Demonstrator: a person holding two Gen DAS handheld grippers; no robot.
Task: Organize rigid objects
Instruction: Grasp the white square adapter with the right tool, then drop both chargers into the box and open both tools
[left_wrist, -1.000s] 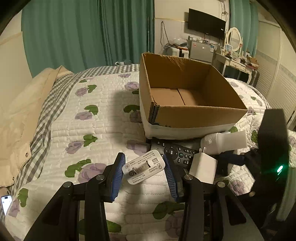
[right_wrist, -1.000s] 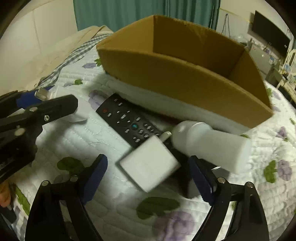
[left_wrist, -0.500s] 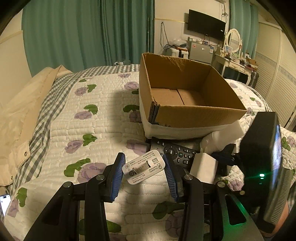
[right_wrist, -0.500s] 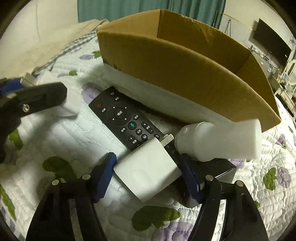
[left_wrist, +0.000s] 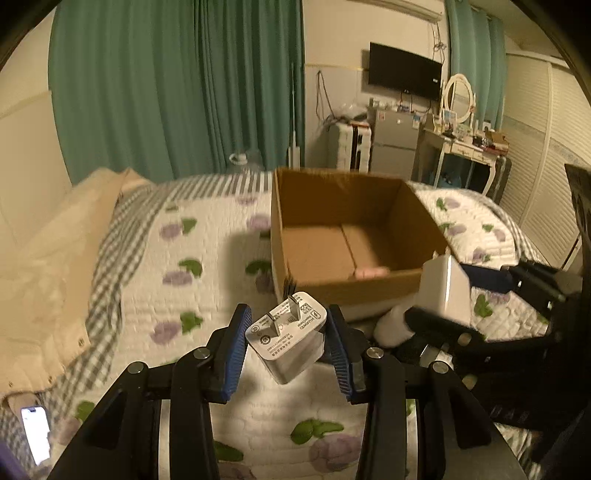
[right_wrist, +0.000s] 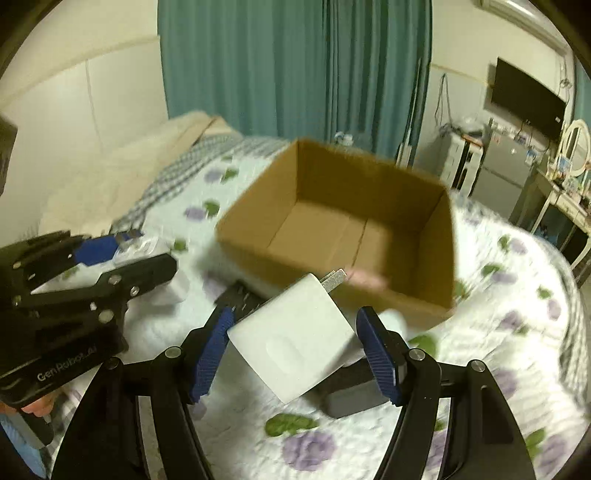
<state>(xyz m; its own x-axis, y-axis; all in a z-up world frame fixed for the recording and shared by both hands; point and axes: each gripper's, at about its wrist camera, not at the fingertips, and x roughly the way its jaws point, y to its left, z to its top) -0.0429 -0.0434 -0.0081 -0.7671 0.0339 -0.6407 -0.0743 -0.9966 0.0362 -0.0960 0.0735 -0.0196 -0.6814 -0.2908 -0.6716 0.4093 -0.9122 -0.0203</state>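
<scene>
I see the bed (left_wrist: 207, 280) under its white quilt with purple flowers, and a checked blanket along its far edge. On the quilt sits the open cardboard box (left_wrist: 343, 206), upright, with something small and pink (left_wrist: 371, 272) lying on its floor against the near wall; it is too blurred for me to name. Green curtains (left_wrist: 177, 85) hang behind the bed, and a wall-mounted television (left_wrist: 404, 75) shows to the right of them.

My left gripper (left_wrist: 286, 345) is closed on a white Huawei wall charger (left_wrist: 290, 338), its blue fingers (left_wrist: 232, 350) pressing the two sides, the plug prongs pointing up and forward toward the box. The charger is held above the quilt, short of the box's near wall.

My right gripper (right_wrist: 295, 347) clamps a second white charger (right_wrist: 295, 332) between its fingers (right_wrist: 376, 354). This one is tilted, metal prongs aimed at the box's near corner, and it too is lifted off the quilt just in front of the box.

Below it lie a black remote (right_wrist: 240, 299), partly hidden, and a dark block (right_wrist: 351, 391) on the quilt. A lit phone (left_wrist: 35, 434) rests at the bed's left edge.
</scene>
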